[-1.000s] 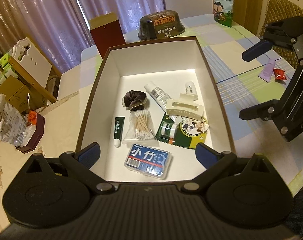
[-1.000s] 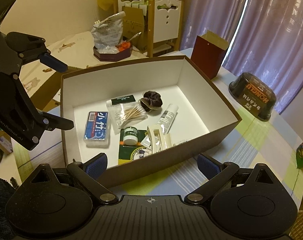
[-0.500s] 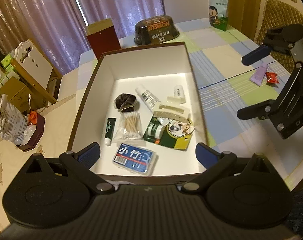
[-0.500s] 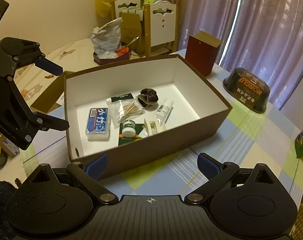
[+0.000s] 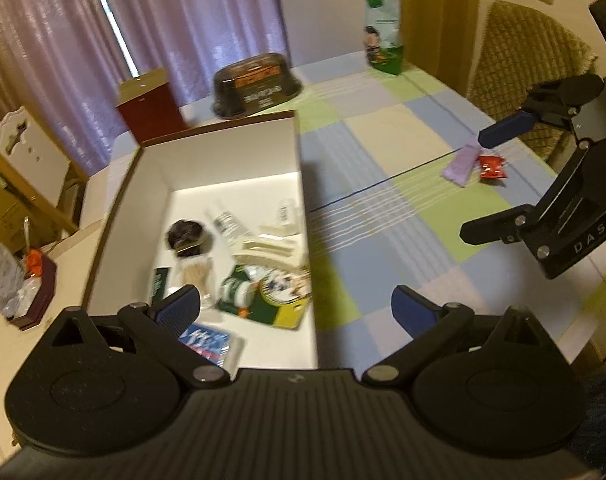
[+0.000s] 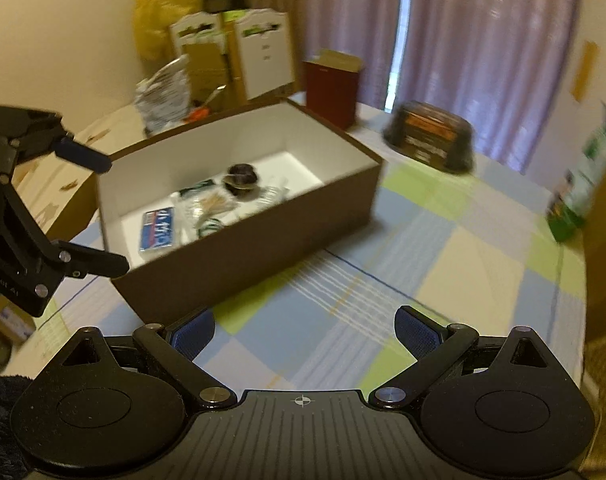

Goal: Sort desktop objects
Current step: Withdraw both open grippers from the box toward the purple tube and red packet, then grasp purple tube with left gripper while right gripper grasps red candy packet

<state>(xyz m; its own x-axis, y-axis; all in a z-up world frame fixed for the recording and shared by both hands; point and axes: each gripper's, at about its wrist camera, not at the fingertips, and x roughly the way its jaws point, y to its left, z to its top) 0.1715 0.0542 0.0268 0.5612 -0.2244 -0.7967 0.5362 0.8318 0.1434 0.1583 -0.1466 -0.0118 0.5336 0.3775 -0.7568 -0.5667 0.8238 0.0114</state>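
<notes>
A brown box with a white inside stands on the checked tablecloth. In it lie a dark scrunchie, cotton swabs, a white tube, a cream hair clip, a green card and a blue packet. A purple sachet and a red sachet lie on the cloth at the right. My left gripper is open and empty over the box's near right corner. My right gripper is open and empty above the cloth, right of the box.
At the table's far end sit a dark plastic tub, a red carton and a green snack bag. A padded chair stands at the right edge. White chairs and cardboard boxes crowd the left side.
Both grippers have drawn back and swung right, away from the box, so more tablecloth shows. Both stay open. The box contents have not moved.
</notes>
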